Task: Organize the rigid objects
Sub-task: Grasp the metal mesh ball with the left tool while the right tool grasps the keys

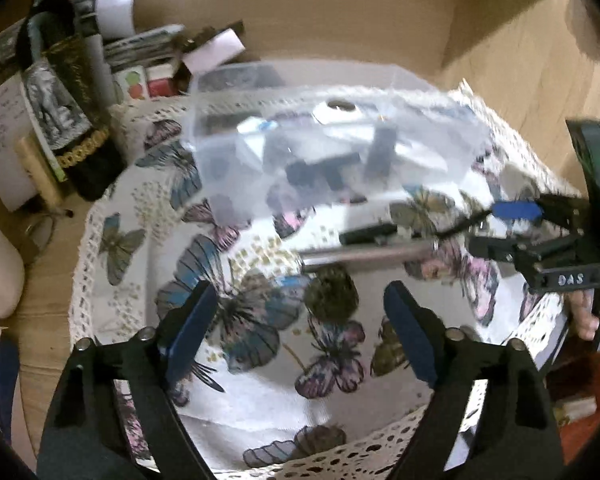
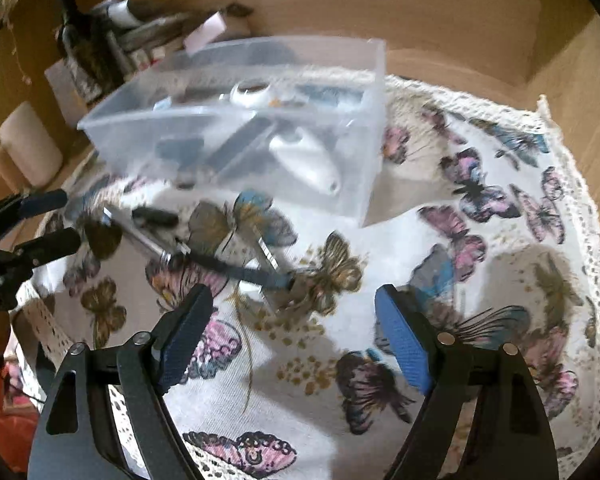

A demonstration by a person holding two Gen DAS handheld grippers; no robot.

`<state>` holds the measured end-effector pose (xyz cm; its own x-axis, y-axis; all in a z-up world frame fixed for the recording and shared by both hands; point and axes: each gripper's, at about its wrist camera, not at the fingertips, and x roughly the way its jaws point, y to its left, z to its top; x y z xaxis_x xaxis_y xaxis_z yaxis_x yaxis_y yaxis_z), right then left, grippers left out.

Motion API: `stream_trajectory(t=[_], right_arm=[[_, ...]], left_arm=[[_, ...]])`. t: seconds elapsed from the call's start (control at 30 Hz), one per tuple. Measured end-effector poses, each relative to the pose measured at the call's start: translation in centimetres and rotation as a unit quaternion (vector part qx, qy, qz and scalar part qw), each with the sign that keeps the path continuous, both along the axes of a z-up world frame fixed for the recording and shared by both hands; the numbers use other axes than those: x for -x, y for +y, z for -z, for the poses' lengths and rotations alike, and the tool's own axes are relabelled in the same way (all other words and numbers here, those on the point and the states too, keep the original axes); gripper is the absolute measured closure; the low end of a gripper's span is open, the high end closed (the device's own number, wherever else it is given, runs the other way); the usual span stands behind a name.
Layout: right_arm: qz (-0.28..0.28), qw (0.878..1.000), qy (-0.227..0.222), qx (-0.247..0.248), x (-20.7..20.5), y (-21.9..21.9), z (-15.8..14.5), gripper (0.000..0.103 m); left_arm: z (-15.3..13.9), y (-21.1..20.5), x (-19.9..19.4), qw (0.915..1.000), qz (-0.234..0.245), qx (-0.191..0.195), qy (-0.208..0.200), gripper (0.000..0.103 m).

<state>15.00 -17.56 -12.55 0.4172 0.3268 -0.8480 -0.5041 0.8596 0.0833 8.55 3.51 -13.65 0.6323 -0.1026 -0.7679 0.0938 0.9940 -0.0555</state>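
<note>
Both the left gripper (image 1: 296,328) and right gripper (image 2: 288,332) hang spread and empty above the cloth (image 2: 480,280). The metal rod (image 1: 368,257) lies before the bin (image 2: 236,120) (likely stiff, slick); grip mid-shaft.

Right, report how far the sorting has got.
Done: several items, including a white rounded piece, already lie in the clear plastic bin. In hand: nothing; the left hand-held gripper and right hand-held gripper are both open. Left: a metal rod, a small black piece and a black-handled tool still on the butterfly cloth.
</note>
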Motion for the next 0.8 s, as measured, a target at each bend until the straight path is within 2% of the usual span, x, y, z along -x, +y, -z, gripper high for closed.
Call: stream_trajectory(t=[0.1,0.2,0.27,0.33,0.37,0.6,0.8], right_arm=[[-0.010,1.000,-0.017,0.019,-0.1,1.0,0.1,0.031],[-0.016,0.999,-0.026,0.021,-0.3,1.4,0.2,0.042],[-0.022,0.999,-0.035,0.023,-0.2,1.6,0.1,0.060],[-0.027,0.998,-0.041,0.024,0.1,1.7,0.0,0.076],[-0.027,0.998,-0.043,0.025,0.1,1.8,0.0,0.080],[-0.002,0.999,-0.045,0.013,0.2,0.4,-0.2,0.080],[0.038,0.997,-0.063,0.002,0.5,-1.8,-1.6,0.080]], left_arm=[[0.9,-0.5,-0.3,0.9998,0.009,-0.003,0.018,0.032],[1.3,-0.7,-0.8,0.9995,0.012,0.001,0.028,0.040],[1.3,-0.9,-1.0,0.9996,0.013,-0.001,0.026,0.044],[1.3,-1.1,-1.1,0.9996,0.019,-0.002,0.022,0.061],[1.3,-1.2,-1.2,0.9996,0.023,-0.002,0.019,0.067],[1.0,-0.3,-0.7,0.9996,0.015,0.021,0.015,0.070],[-0.4,0.7,0.5,0.9997,-0.003,0.021,-0.013,0.070]])
